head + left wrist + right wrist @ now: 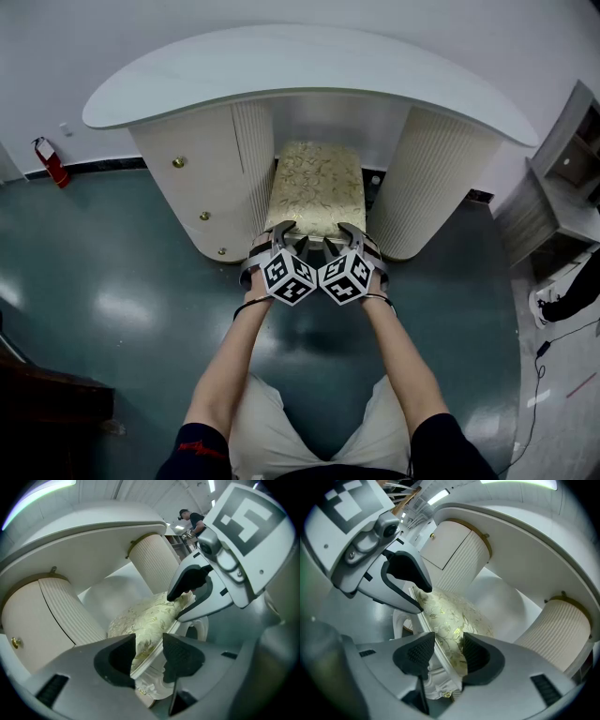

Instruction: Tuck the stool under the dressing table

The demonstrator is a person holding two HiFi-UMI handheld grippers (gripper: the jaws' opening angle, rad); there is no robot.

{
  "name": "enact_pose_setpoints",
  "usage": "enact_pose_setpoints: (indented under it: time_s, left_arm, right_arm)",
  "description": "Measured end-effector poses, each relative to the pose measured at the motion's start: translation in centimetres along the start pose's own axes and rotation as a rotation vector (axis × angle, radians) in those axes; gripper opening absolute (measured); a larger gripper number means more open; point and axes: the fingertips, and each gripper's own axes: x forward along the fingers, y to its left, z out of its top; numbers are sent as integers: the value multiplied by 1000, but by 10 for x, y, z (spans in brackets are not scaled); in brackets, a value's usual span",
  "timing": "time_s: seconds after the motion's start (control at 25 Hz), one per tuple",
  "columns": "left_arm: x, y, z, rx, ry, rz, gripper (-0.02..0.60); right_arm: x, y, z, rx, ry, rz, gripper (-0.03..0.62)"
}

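At the far left, a red fire extinguisher (52,161) stands against the wall. We face a dressing table (281,66) with a smooth, white, curved top on two rounded cream pedestals. The left pedestal (202,178) is part plain and part ribbed, with small brass knobs. Between the two stands the stool (316,183), its far end under the top. Its rectangular cushion is pale gold floral brocade on a carved white frame. The right pedestal (436,187) is finely ribbed. Our left gripper (286,239) is clamped narrowly on the stool's near left corner, pads on cushion and rim. Our right gripper (345,239) grips the near right corner likewise. Each cube (289,278) carries black-and-white square markers.
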Motion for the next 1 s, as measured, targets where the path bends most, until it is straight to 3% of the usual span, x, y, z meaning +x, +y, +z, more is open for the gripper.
enact_pose_setpoints:
  time_s: [0.16,0.24,0.4,0.76,1.0]
  left_arm:
    - [-15,1,6,-38,-32,13,184]
    - [-23,2,10,-57,-47,17,178]
    - [-43,2,20,-83,-79,30,152]
    - [-72,6,27,-185,-129,54,37]
    - [-78,5,33,-281,-158,46,17]
  right_arm:
    - [-7,-3,3,49,-21,-17,187]
    - [-15,-7,7,74,-44,-21,117]
    - [-34,-11,18,136,-101,-10,71]
    - [-57,-2,21,233,-144,24,36]
    - [-69,-6,18,318,-167,38,18]
